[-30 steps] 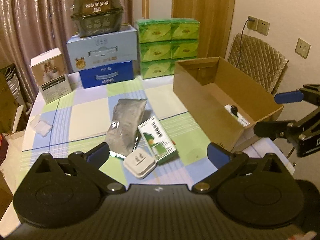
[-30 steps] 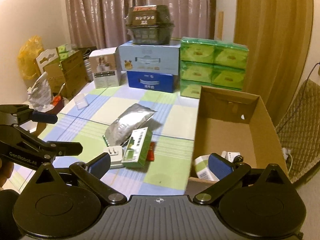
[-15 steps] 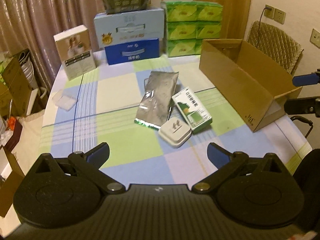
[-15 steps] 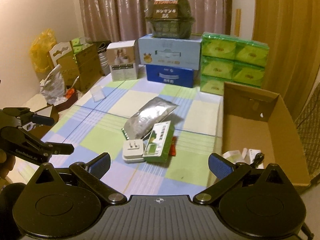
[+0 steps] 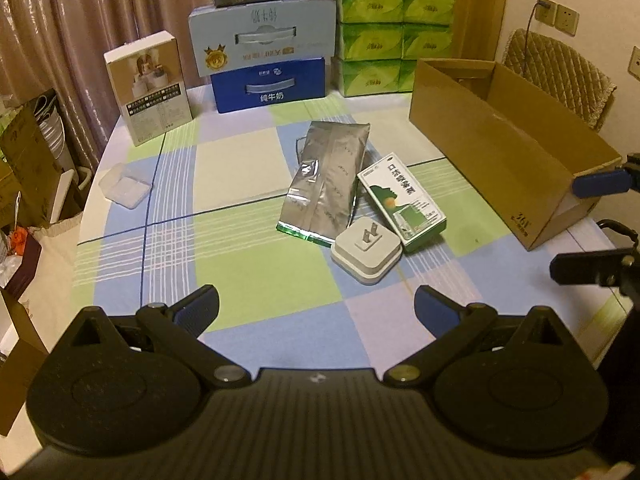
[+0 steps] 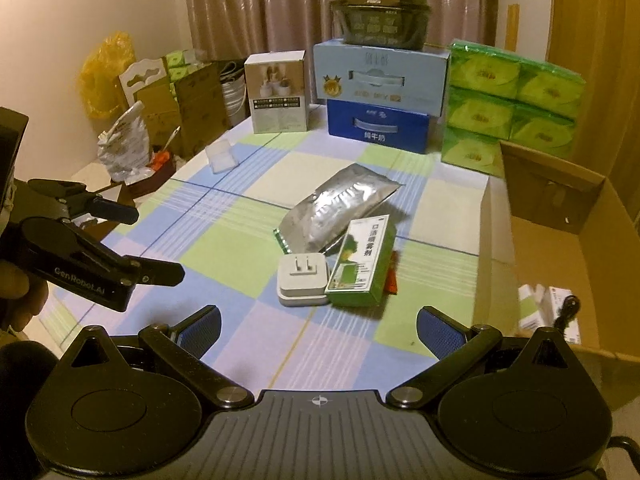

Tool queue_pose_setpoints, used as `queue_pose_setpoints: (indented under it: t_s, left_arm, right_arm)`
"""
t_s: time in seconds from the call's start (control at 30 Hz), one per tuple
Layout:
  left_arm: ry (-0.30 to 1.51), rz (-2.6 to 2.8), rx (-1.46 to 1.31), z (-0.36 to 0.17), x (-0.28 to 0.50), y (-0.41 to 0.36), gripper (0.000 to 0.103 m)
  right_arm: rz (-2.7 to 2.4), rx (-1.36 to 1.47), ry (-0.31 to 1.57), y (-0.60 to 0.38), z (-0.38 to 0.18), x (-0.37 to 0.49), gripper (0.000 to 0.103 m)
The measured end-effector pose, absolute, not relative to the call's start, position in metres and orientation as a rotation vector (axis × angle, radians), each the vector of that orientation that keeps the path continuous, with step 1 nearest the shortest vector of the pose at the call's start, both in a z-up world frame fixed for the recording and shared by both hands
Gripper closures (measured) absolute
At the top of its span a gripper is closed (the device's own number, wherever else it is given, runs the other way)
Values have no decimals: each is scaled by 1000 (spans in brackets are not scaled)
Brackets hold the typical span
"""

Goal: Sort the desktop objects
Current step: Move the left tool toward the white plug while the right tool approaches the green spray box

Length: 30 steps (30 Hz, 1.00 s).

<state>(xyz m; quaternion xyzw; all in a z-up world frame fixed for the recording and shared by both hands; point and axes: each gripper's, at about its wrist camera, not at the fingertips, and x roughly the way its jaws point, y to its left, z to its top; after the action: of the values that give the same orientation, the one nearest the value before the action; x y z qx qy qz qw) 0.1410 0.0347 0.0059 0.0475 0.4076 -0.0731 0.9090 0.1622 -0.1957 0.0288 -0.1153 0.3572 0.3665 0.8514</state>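
A silver foil pouch lies mid-table. Touching it are a green-and-white medicine box and a white plug adapter, prongs up. Something small and red peeks from behind the green box. An open cardboard box stands at the right and holds small items. My left gripper is open, hovering short of the adapter. My right gripper is open too, at the table's right edge near the cardboard box.
At the back stand a white product box, stacked blue milk cartons with a dark tray on top, and green tissue packs. A clear plastic case lies at the left edge. Cartons and bags crowd the floor at left.
Both grippers have drawn back and up from the table, so the objects look farther away. The right gripper left the cardboard box's mouth. Nothing on the table moved.
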Motion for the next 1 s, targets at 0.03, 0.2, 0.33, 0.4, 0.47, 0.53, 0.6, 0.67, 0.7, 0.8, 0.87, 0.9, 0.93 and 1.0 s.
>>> queue_pose_setpoints:
  t_s: [0.03, 0.2, 0.33, 0.4, 0.47, 0.53, 0.6, 0.67, 0.7, 0.8, 0.87, 0.9, 0.93, 1.0]
  left_arm:
    - [844, -148, 95, 3, 144, 35, 1]
    - [850, -116, 54, -16, 158, 39, 1]
    - [859, -94, 26, -33, 171, 41, 1]
    - [862, -94, 12, -42, 178, 43, 1]
    - [850, -101, -17, -49, 184, 44, 1]
    - [844, -108, -56, -56, 190, 46, 1]
    - [840, -99, -66, -62, 196, 47, 1]
    - [841, -92, -64, -69, 203, 46, 1]
    - [837, -86, -65, -72, 205, 47, 1]
    - [828, -73, -72, -78, 213, 47, 1]
    - [823, -66, -69, -83, 216, 48, 1]
    - [824, -66, -64, -85, 217, 47, 1]
    - [826, -66, -64, -87, 219, 47, 1]
    - [829, -75, -78, -90, 220, 49, 1]
  right_arm:
    - [768, -242, 751, -194, 25, 164, 2]
    - [760, -256, 761, -184, 3, 176, 6]
    - [756, -257, 769, -175, -18, 190, 17]
    - [750, -254, 771, -172, -27, 198, 23]
    - [747, -254, 770, -168, -36, 207, 27]
    - [747, -258, 764, -164, -45, 215, 29]
    - [740, -274, 751, -159, -52, 221, 31]
    - [742, -295, 735, -154, -61, 228, 32]
    - [742, -305, 731, -152, -64, 230, 33]
    - [750, -316, 715, -148, -73, 237, 34]
    - [744, -322, 709, -145, -79, 242, 34]
    - [742, -325, 709, -144, -81, 243, 35]
    - [737, -328, 709, -143, -83, 246, 35]
    - [731, -334, 707, -141, -86, 249, 35]
